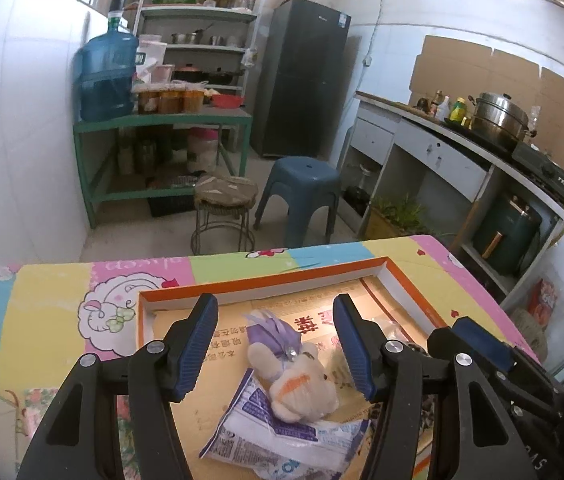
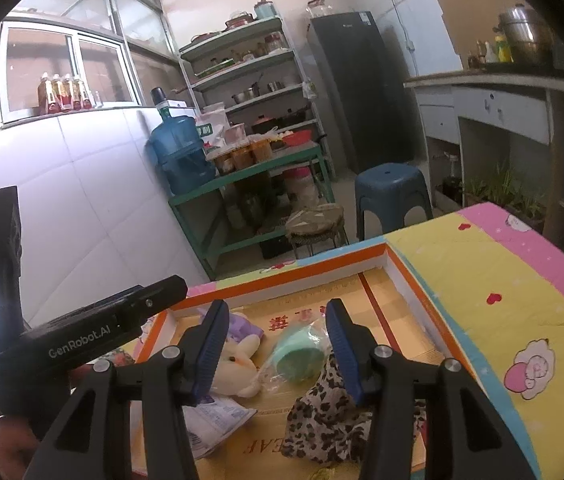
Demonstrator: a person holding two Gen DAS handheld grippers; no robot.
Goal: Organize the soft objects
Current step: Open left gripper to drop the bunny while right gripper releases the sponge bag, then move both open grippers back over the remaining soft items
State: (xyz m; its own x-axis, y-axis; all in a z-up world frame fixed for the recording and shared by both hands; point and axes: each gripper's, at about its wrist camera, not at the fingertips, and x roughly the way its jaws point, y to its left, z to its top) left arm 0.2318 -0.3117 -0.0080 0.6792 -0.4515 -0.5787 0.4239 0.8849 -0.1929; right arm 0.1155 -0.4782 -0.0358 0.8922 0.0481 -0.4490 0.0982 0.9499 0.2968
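A table (image 1: pixel 54 320) draped in a bright patchwork cartoon cloth carries one thing directly: a shallow orange-rimmed cardboard box (image 1: pixel 266 280), sitting toward the far right corner. Bare cloth runs along the left edge and, in the right wrist view, the right edge.

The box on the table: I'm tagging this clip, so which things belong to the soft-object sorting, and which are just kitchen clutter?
Part of the job:
- orange-rimmed box
- plush bunny
- white plastic packet
- green bagged item
- leopard-print cloth
- left claw and right claw, both open

Just lying about:
- blue stool
- water jug
- steel pot
- fridge
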